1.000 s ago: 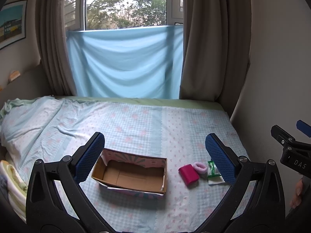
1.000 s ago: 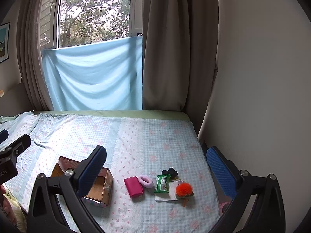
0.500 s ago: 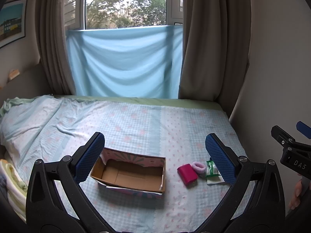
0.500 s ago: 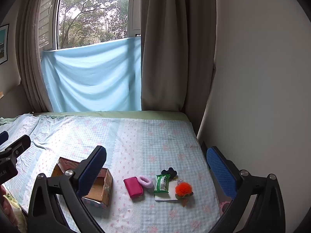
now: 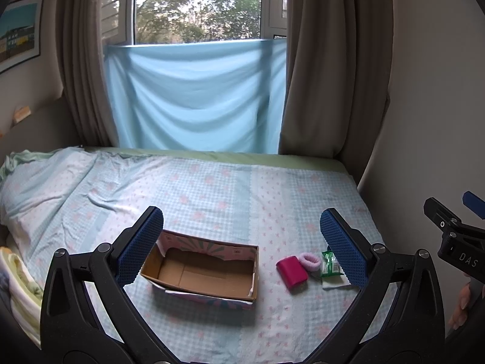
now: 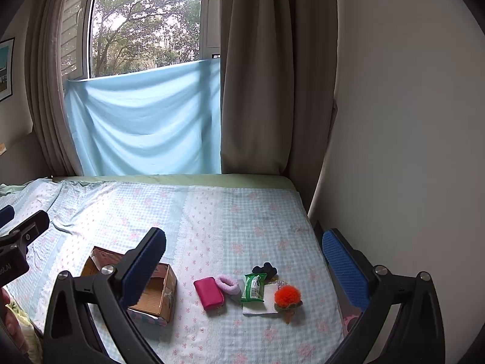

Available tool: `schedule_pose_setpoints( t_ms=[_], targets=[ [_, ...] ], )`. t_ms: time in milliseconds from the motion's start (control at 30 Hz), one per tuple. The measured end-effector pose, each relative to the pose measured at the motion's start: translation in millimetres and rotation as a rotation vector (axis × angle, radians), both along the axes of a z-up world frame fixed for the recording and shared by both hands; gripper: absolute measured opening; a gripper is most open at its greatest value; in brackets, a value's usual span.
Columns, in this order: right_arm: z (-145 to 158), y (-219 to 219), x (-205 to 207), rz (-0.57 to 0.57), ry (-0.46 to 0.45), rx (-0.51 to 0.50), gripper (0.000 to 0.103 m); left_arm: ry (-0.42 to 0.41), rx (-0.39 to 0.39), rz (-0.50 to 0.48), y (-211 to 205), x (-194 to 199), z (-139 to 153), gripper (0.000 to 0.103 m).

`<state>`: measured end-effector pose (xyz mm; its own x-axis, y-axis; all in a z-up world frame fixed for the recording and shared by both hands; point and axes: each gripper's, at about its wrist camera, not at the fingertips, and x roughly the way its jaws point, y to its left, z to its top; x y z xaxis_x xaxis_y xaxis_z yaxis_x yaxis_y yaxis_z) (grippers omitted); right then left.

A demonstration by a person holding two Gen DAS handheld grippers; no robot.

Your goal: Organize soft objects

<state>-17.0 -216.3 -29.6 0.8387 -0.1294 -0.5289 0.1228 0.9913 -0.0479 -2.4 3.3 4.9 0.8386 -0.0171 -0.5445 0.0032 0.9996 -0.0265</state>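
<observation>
An empty open cardboard box (image 5: 202,274) (image 6: 157,291) lies on the bed. To its right lie a magenta pouch (image 5: 291,271) (image 6: 208,293), a pink scrunchie (image 5: 309,261) (image 6: 227,284), a green packet (image 5: 330,264) (image 6: 253,287), a black soft item (image 6: 265,270) and an orange pom-pom (image 6: 287,296) on white paper. My left gripper (image 5: 242,244) is open and empty above the box. My right gripper (image 6: 244,262) is open and empty above the small items.
The bed (image 5: 212,191) has a blue checked sheet, rumpled at the left. A wall (image 6: 409,151) runs along the bed's right side. Curtains and a blue cloth (image 5: 194,97) hang at the window behind. Folded bedding (image 5: 18,279) lies at the left edge.
Both views have shifted slightly; the box and small items sit a little further left in the left wrist view. Both grippers stay open and nothing has been touched.
</observation>
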Motion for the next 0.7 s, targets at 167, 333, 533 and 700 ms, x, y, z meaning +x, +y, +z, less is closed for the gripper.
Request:
schedule_pose_setpoints(
  t_ms=[167, 333, 533, 700],
  targets=[
    [0.6, 2.2, -0.1, 0.0, 0.0, 0.002, 0.103, 0.0, -0.002, 0.001, 0.7, -0.5, 0.5, 0.103],
    [1.3, 2.1, -0.9, -0.001, -0.002, 0.002, 0.103, 0.001, -0.006, 0.0, 0.9, -0.4, 0.4, 0.103],
    [1.7, 2.0, -1.7, -0.003, -0.003, 0.001, 0.103, -0.001, -0.007, -0.003, 1.6, -1.5, 0.5, 0.103],
    [0.7, 2.3, -3.6, -0.006, -0.004, 0.007, 0.103, 0.0, -0.003, -0.009, 2.7, -1.8, 0.5, 0.103]
  ],
)
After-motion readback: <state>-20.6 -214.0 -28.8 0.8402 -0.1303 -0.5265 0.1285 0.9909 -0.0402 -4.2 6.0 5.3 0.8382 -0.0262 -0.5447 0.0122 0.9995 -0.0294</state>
